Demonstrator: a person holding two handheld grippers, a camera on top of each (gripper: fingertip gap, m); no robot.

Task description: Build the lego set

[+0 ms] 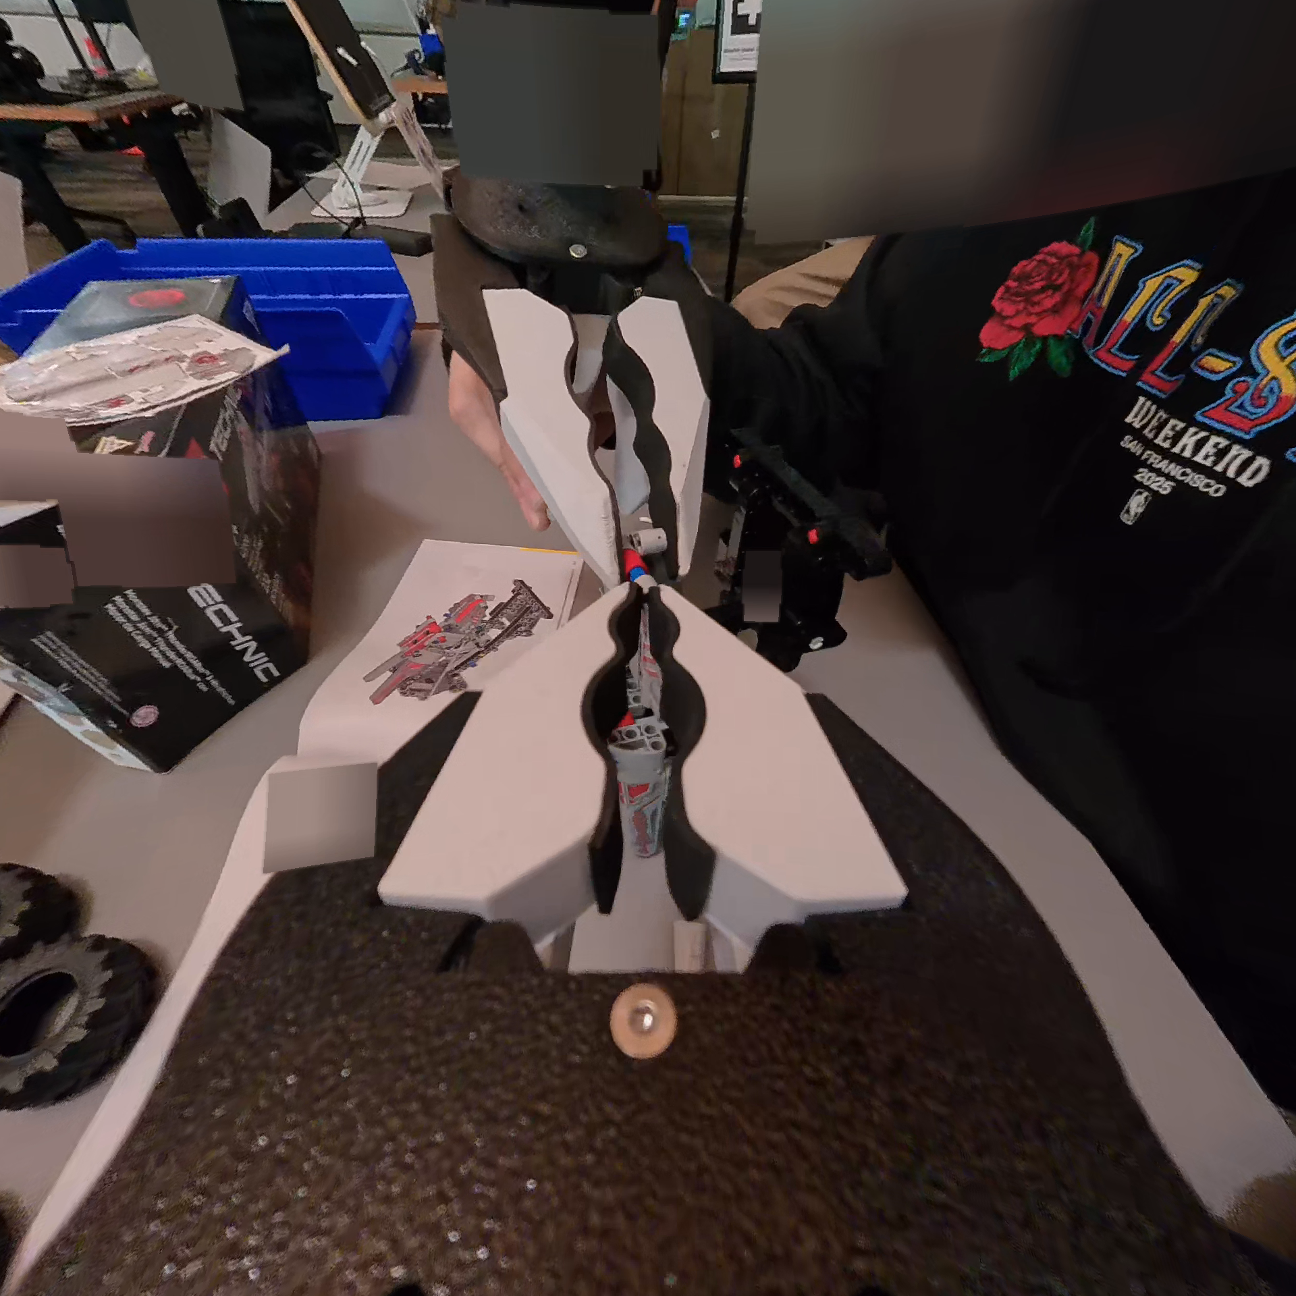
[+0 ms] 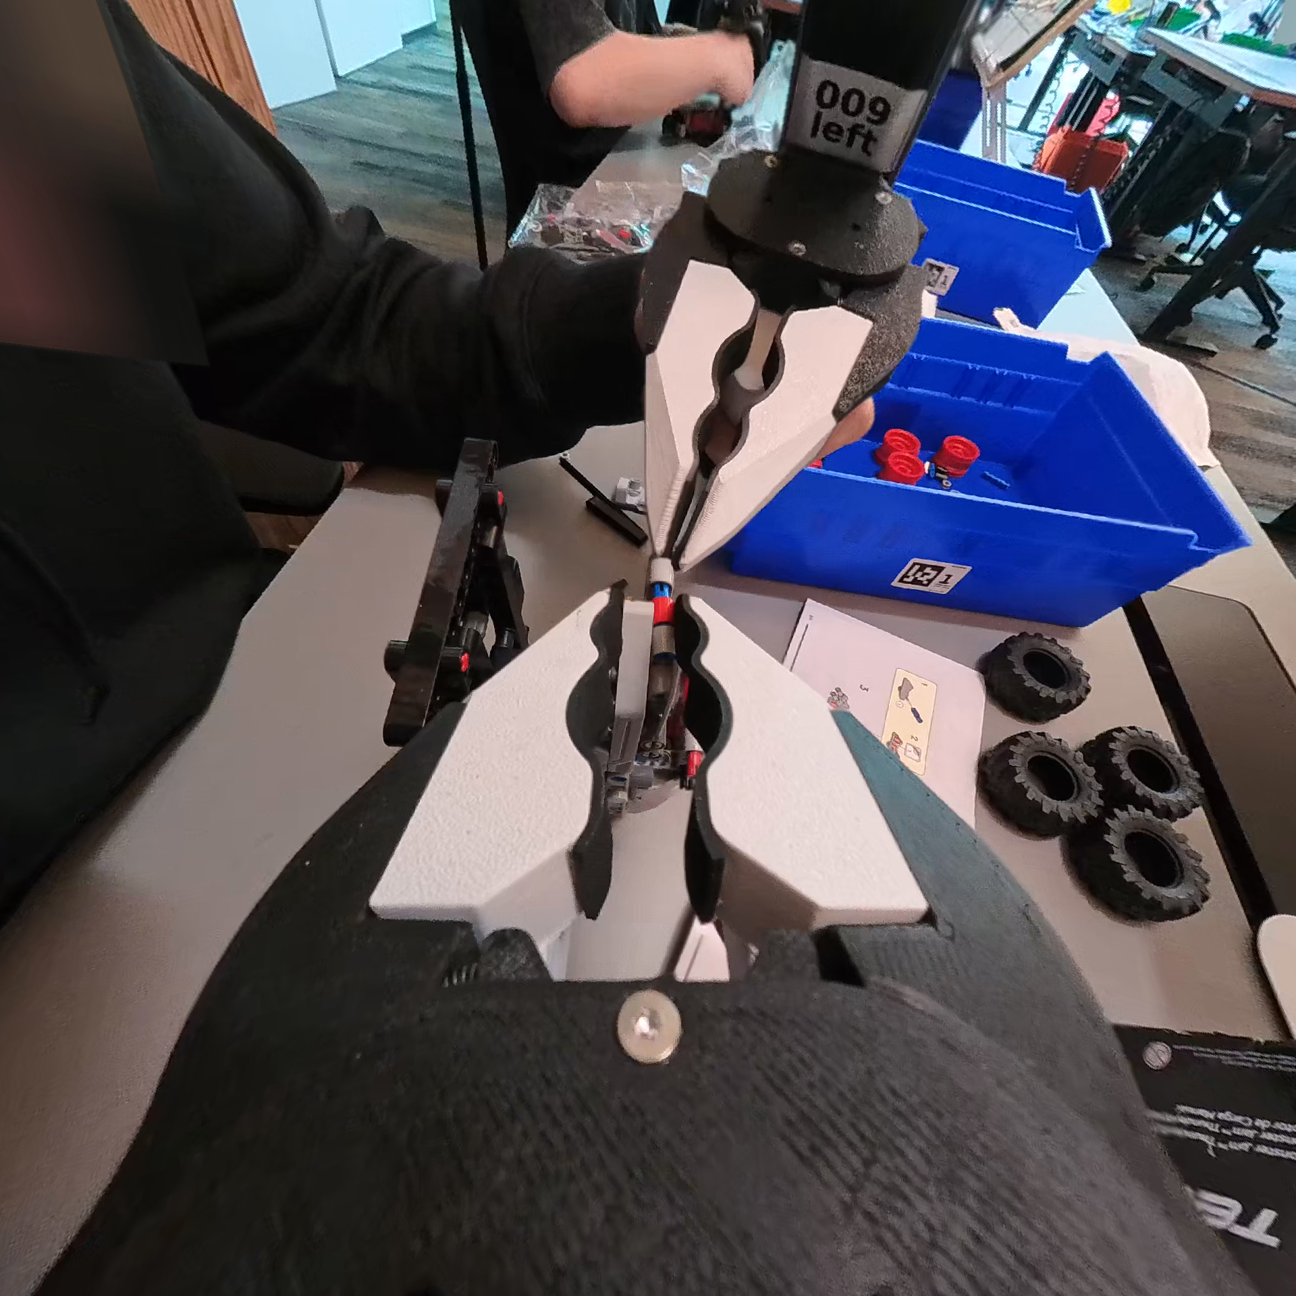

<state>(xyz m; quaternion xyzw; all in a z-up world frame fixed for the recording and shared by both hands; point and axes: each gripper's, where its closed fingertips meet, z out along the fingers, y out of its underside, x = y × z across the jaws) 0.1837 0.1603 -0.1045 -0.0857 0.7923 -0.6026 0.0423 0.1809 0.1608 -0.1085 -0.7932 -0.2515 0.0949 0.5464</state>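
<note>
My right gripper (image 2: 651, 596) is shut on a small lego sub-assembly (image 2: 631, 666), a white panel with grey and red parts. A red bush (image 2: 663, 611), a blue pin (image 2: 659, 590) and a light grey sleeve (image 2: 660, 569) stick out past its tips. My left gripper (image 2: 665, 550) comes down from above, shut, with its tips resting on the sleeve's far end. In the left wrist view my left gripper (image 1: 642, 592) meets the right gripper (image 1: 645, 561) tip to tip, with the sleeve (image 1: 646, 581) between them. Both are held above the table.
A black lego frame (image 2: 449, 596) stands to the left, near a person's dark sleeve. Blue bins (image 2: 982, 533) hold red wheel hubs (image 2: 912, 456). Several black tyres (image 2: 1094, 792), an instruction booklet (image 1: 456, 631), the set's box (image 1: 175, 561) and a black beam (image 2: 613, 508) are on the table. My two grippers' fingertips are within a few centimetres of each other.
</note>
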